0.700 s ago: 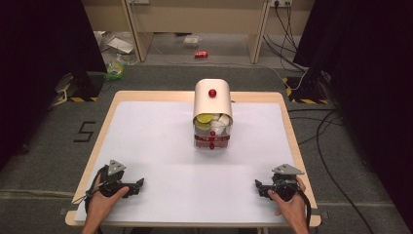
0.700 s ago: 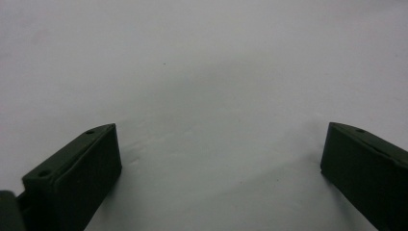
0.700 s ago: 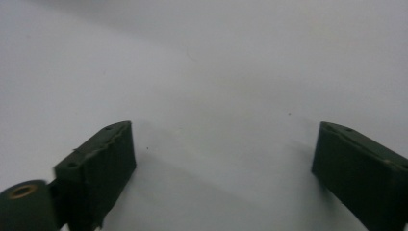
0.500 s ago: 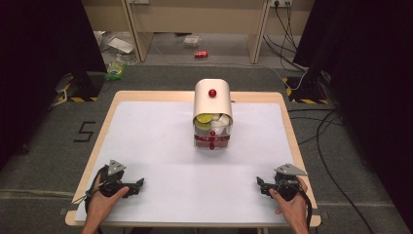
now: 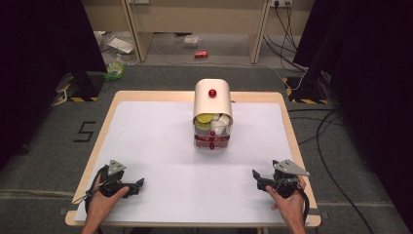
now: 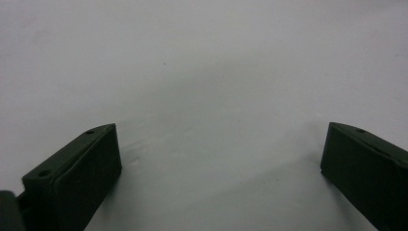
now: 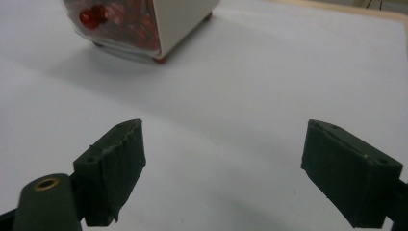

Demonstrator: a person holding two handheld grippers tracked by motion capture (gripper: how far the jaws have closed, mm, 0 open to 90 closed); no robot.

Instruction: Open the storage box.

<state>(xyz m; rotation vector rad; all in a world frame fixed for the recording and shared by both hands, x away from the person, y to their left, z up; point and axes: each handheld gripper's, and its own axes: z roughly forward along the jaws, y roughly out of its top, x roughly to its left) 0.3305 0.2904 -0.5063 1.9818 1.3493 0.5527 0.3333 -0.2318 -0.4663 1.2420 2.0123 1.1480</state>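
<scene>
This is looking like a lab or test room set up for recording, not a home. A plain wooden table (image 5: 292, 146) wearing a white sheet (image 5: 160, 146) is standing on grey carpet (image 5: 58, 161), with black drapes (image 5: 44, 44) hanging at 9 and 3 o'clock. Yellow-black hazard tape (image 5: 78, 99) is marking stand feet, cables (image 5: 336, 146) are trailing over the floor at 3 o'clock, and a taped number (image 5: 84, 131) is sitting at 9 o'clock — all signs of a staged rig. Litter (image 5: 117, 68) is lying at 11 o'clock.
</scene>
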